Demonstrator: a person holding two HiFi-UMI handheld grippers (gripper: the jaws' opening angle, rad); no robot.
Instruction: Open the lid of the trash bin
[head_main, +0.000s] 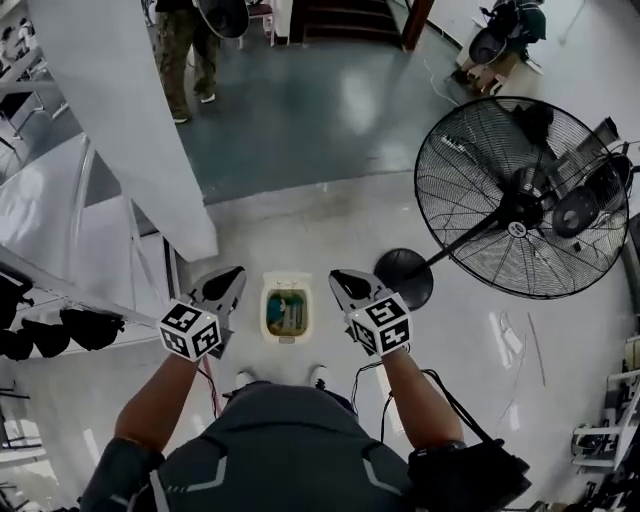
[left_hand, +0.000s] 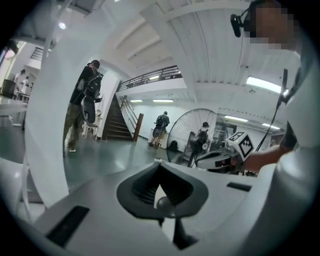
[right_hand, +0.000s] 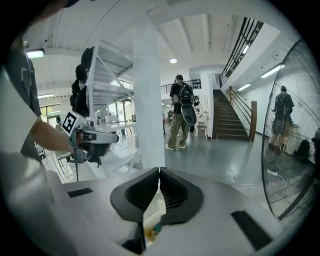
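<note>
A small white trash bin (head_main: 287, 310) stands on the floor just ahead of the person's shoes. Its top shows open, with yellow and green rubbish visible inside. My left gripper (head_main: 237, 271) hovers at the bin's left side and my right gripper (head_main: 336, 276) at its right, neither touching it. Both are shut with nothing between the jaws. In the left gripper view the left gripper (left_hand: 159, 166) has its tips meeting. The right gripper (right_hand: 159, 170) looks the same in its own view, with the bin's contents (right_hand: 151, 220) glimpsed below the jaws.
A large black floor fan (head_main: 524, 199) stands at the right, its round base (head_main: 403, 276) close to the right gripper. A white pillar (head_main: 120, 110) and a metal rack (head_main: 60, 290) are at the left. A person (head_main: 186, 55) stands farther back near the stairs (right_hand: 230, 120).
</note>
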